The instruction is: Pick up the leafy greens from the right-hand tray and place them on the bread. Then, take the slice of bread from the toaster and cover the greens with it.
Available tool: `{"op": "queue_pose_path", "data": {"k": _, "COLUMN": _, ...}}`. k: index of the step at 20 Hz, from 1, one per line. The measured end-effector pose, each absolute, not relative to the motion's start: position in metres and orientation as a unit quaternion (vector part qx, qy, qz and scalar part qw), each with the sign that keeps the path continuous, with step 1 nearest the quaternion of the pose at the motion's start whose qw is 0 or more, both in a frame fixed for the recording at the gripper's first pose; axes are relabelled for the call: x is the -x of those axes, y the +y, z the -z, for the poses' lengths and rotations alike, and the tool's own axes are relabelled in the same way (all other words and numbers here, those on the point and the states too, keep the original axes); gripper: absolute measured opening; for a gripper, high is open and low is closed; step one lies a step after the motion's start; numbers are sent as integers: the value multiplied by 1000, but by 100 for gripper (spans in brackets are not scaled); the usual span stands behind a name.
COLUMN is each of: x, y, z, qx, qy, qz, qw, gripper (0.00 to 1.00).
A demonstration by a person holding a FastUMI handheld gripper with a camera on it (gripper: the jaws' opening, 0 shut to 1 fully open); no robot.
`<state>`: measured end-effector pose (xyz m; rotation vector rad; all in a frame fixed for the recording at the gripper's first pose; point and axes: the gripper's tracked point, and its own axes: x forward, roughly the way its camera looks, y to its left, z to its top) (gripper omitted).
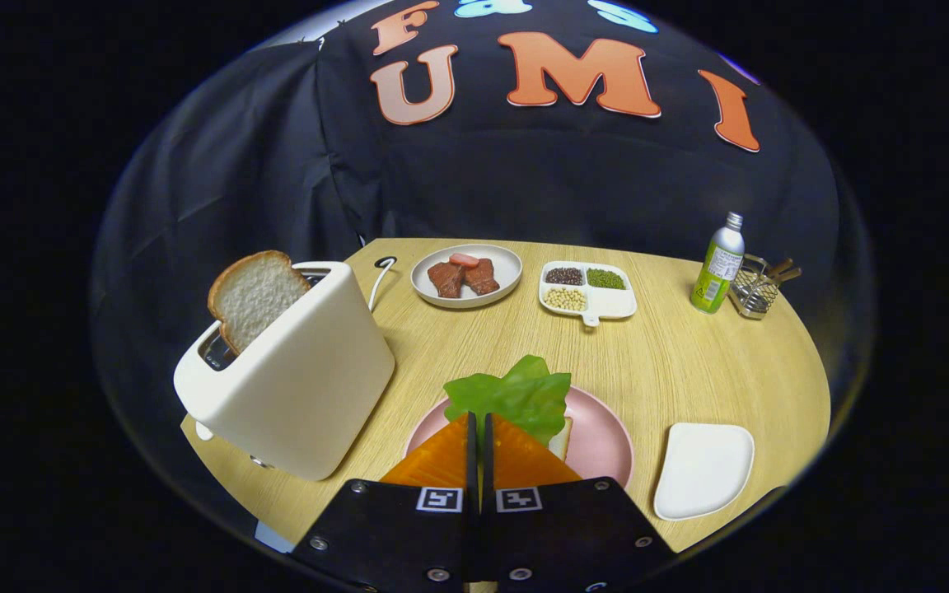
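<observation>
The crinkled green lettuce leaf (516, 397) is pinched between the closed fingers of the gripper (479, 422), over the bread slice (560, 436) on the round pink plate (602, 445). It should be lowered flat — centred — before release.

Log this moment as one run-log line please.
gripper: shut on green leafy lettuce | over pink plate | bread slice in white toaster
</observation>
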<state>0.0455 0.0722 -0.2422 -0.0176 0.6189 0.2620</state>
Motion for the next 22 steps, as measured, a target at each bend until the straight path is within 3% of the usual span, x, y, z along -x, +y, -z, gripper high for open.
{"op": "queue_pose_path", "data": {"k": 14, "x": -44, "y": 46, "z": 285, "qx": 25, "qy": 349, "qz": -81, "qw": 933, "gripper": 2}}
{"op": "queue_pose_path", "data": {"k": 15, "x": -43, "y": 43, "z": 284, "qx": 26, "qy": 349, "qz": -75, "qw": 934, "gripper": 11}}
{"op": "queue_pose_path", "data": {"k": 19, "x": -42, "y": 37, "z": 272, "qx": 29, "qy": 345, "qz": -53, "qw": 937, "gripper": 78}}
{"op": "queue_pose_path", "data": {"k": 22, "x": -44, "y": 35, "z": 250, "qx": 33, "qy": 329, "qz": -41, "qw": 943, "gripper": 94}}
